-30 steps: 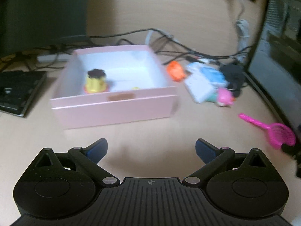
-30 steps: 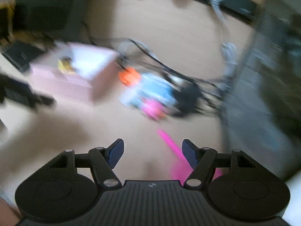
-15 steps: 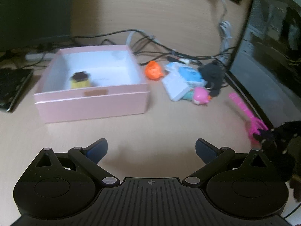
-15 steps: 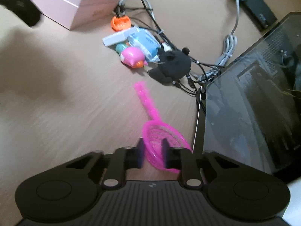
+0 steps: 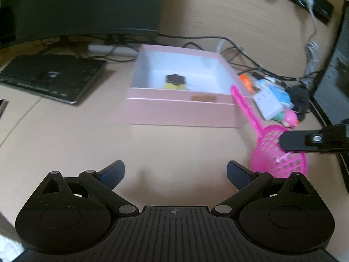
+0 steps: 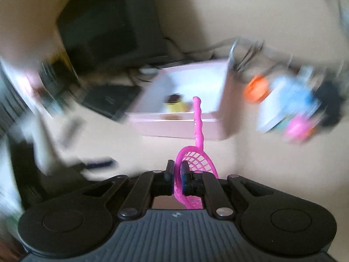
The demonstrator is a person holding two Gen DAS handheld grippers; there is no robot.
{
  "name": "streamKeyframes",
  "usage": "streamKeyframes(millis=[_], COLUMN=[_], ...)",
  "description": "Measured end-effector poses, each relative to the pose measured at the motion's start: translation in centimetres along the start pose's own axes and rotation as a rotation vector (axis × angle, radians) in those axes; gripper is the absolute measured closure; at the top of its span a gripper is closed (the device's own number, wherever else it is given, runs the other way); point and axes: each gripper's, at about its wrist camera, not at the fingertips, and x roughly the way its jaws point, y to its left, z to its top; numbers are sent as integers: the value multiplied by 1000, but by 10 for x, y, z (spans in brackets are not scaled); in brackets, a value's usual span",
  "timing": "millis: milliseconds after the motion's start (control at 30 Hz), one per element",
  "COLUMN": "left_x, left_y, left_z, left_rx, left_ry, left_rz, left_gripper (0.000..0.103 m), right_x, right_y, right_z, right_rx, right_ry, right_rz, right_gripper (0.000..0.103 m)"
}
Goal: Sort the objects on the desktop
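Two hand-held grippers are showing. The right hand-held gripper [image 6: 178,172] is pinching the rim of the pink toy net [image 6: 197,152], holding it clear of the worktop [image 5: 174,148] with its handle pointing toward the pink box [image 5: 185,109]; the rim grip is probably leaving the handle free to go in first. The left hand-held gripper [image 5: 175,171] is hanging wide apart and holding nothing, facing the box. A yellow toy [image 5: 175,83] is sitting inside the box. Unsorted toys [image 5: 274,104] are lying just beside the box, among cables. The right view is blurring heavily.
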Motion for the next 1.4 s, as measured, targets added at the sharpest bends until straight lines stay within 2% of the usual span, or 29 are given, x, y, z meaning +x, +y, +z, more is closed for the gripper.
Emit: streamKeyframes(millis=[67, 167, 200, 300, 400, 533, 733, 767, 833, 1033, 1300, 1400], left_x=[-2, -3, -3, -4, -8, -13, -26, -27, -27, -8, 31, 48], left_y=[8, 15, 16, 15, 11, 5, -10, -15, -24, -59, -101, -118], left_z=[-1, -3, -4, -6, -11, -21, -29, -29, -28, -21, 1, 6], left_rx=[-15, -41, -49, -65, -76, -91, -79, -67, -41, 62, 167, 209], left_ry=[2, 3, 4, 4, 7, 26, 28, 21, 7, 8, 33, 43], left_rz=[16, 28, 30, 38, 36, 42, -1, -12, -28, -94, -200, -219], left_gripper=[1, 1, 1, 1, 1, 1, 1, 1, 1, 0, 0, 0], right_x=[15, 14, 7, -9, -13, 11, 64, 68, 68, 36, -36, -51], right_y=[-19, -39, -42, -52, -61, -70, -83, -85, -85, -78, -82, -82], right_z=[1, -1, 0, 12, 31, 55, 73, 72, 68, 40, -32, -51], right_rx=[113, 187, 166, 103, 27, -74, -112, -110, -123, -129, -129, -132], right_ry=[25, 7, -19, -92, -138, -162, -121, -117, -115, -91, -69, -48], right_rz=[23, -32, -63, -165, -272, -384, -509, -516, -522, -459, -425, -409], right_gripper=[97, 92, 89, 71, 70, 70, 66, 67, 82, 86, 86, 84])
